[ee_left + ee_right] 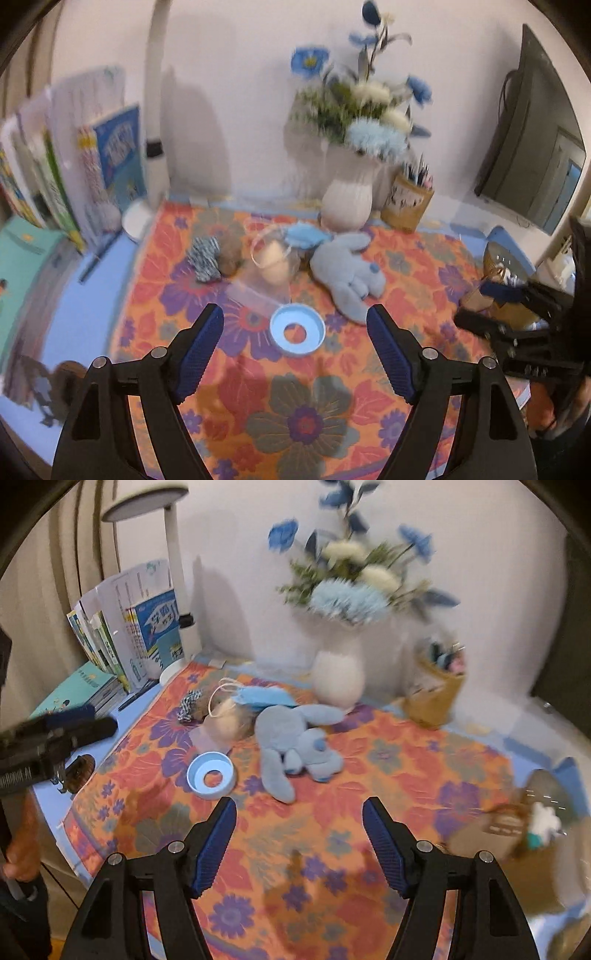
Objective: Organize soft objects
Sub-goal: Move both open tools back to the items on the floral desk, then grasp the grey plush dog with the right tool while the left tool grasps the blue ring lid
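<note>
- left hand-held gripper hangs above the counter, fingers spread wide, nothing between them.
- right hand-held gripper likewise spread and empty, hanging over the flowered cloth.
- soft things lie in a loose row at the far side of the cloth, ahead of both grippers: a blue plush rabbit, a striped cloth bundle, a brownish fuzzy lump, a blue face mask.
- a clear plastic bag with a pale rounded thing inside sits between the bundle and the rabbit; what the pale thing is, cannot tell.
- a light blue ring-shaped lid lies nearest the left gripper, almost straight ahead between its fingers.
- key relation: in the right wrist view the rabbit lies ahead and slightly left of centre, long axis running roughly from far right to near left, one long limb trailing toward the gripper. in the left wrist view it lies ahead and to the right.
- judgement: the right gripper looks about as near to the rabbit as the left; the left is better placed for the bundle and the bag.
- judgement: a grasp across the rabbit's body would want the fingers turned crosswise to that axis.
- behind: white vase with blue and white flowers, pencil holder, lamp, books leaning at far left.
- both views are motion-blurred; fine detail unclear.
</note>
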{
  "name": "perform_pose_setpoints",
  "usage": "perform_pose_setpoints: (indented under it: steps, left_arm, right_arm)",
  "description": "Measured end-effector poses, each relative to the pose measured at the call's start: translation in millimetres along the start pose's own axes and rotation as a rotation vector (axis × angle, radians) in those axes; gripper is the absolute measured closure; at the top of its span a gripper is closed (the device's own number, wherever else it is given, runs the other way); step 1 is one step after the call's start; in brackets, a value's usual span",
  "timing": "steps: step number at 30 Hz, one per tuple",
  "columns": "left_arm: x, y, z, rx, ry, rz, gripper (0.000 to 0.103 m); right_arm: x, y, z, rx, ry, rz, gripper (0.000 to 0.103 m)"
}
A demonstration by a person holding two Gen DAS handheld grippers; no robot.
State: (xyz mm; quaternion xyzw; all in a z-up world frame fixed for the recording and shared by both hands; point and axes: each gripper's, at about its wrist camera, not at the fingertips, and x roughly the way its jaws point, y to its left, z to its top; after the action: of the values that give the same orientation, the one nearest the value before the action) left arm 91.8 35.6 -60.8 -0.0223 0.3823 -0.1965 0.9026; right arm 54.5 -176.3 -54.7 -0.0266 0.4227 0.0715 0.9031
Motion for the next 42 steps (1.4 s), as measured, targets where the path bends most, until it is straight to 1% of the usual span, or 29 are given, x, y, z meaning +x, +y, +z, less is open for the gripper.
perform_pose_setpoints:
  steps: [4,10,12,15,17,20,22,25,27,28,29,30,32,36,39,41,42]
  left_arm:
    - [41,-2,-11,0.025,0.071,-0.035,0.024]
    - [96,1,-25,0.032,0.166,-0.045,0.024]
    - [107,4,-29,0.026,0.177,-0.061,0.024]
    - [119,4,-32,0.042,0.183,-0.074,0.024]
    - [125,3,-34,0.053,0.185,-0.070,0.024]
    - [132,5,-37,0.054,0.187,-0.063,0.025]
    - [137,8,-39,0.045,0.188,-0.053,0.026]
    - [137,4,-41,0.066,0.169,-0.038,0.026]
    - [140,0,-42,0.085,0.172,-0.014,0.026]
    - [140,-1,-42,0.093,0.170,-0.006,0.026]
    - [140,-3,-42,0.101,0.169,-0.001,0.026]
    - [140,-4,-42,0.106,0.169,0.003,0.027]
    - [141,-5,-42,0.112,0.169,0.010,0.027]
    - [143,-4,-41,0.112,0.168,0.007,0.027]
    - [144,-3,-40,0.107,0.165,0.004,0.028]
    - [143,-3,-41,0.110,0.163,0.003,0.028]
    - [143,-3,-41,0.111,0.163,0.002,0.028]
  right_arm:
    - [44,-2,13,0.014,0.047,0.037,0.034]
    - [100,-13,26,0.022,0.086,0.072,0.034]
    - [122,-21,29,0.036,0.101,0.083,0.034]
    - [155,-34,31,0.072,0.133,0.141,0.034]
    - [171,-39,30,0.093,0.147,0.172,0.034]
    - [186,-42,30,0.105,0.151,0.181,0.034]
    - [187,-41,30,0.094,0.125,0.173,0.034]
    - [188,-37,30,0.071,0.112,0.148,0.035]
    - [189,-36,29,0.068,0.100,0.136,0.040]
    - [189,-36,28,0.069,0.092,0.122,0.046]
    - [190,-36,27,0.067,0.088,0.107,0.050]
    - [190,-37,27,0.067,0.084,0.098,0.051]
    - [189,-35,25,0.055,0.069,0.081,0.057]
    - [181,-22,17,-0.009,0.054,0.022,0.060]
    - [164,-21,4,0.020,0.062,0.025,0.060]
    - [149,-21,-6,0.046,0.080,0.001,0.061]
    - [139,-23,-14,0.071,0.107,-0.033,0.061]
